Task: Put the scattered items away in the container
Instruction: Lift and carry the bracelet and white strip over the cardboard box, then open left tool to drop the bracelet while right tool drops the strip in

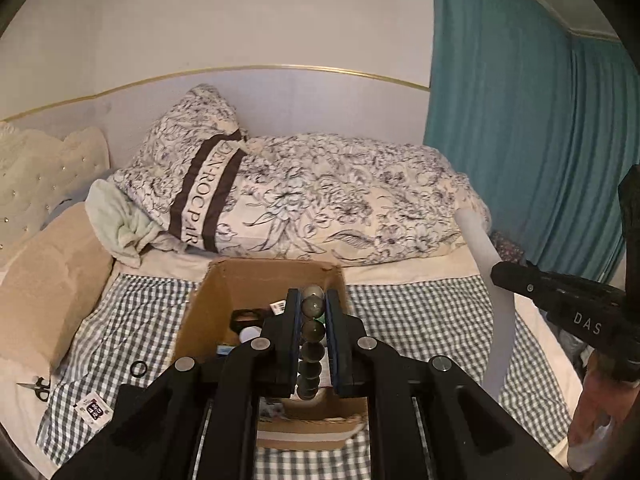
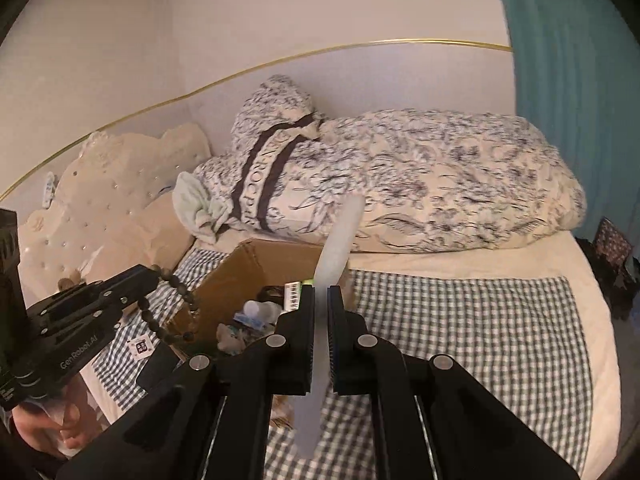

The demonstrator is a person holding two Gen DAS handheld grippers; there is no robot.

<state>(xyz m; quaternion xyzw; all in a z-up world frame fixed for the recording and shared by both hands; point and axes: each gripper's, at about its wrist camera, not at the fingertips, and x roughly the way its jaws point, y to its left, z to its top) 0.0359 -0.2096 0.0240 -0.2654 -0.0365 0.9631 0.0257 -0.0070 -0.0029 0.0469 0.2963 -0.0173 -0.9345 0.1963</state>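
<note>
The left claw (image 1: 312, 312) is clamped on a string of dark beads (image 1: 312, 332), and it hangs right over the open cardboard box (image 1: 208, 308). The right claw (image 2: 320, 320) is clamped on a long white stick (image 2: 340, 236), just to the right of the box. Both things look ready to drop in. Next, each claw needs to get over the box and let go. A black ring (image 1: 137, 369), small scissors (image 1: 38, 388) and a little packet (image 1: 93, 411) lie on the bed (image 1: 420, 320), left of the box.
</note>
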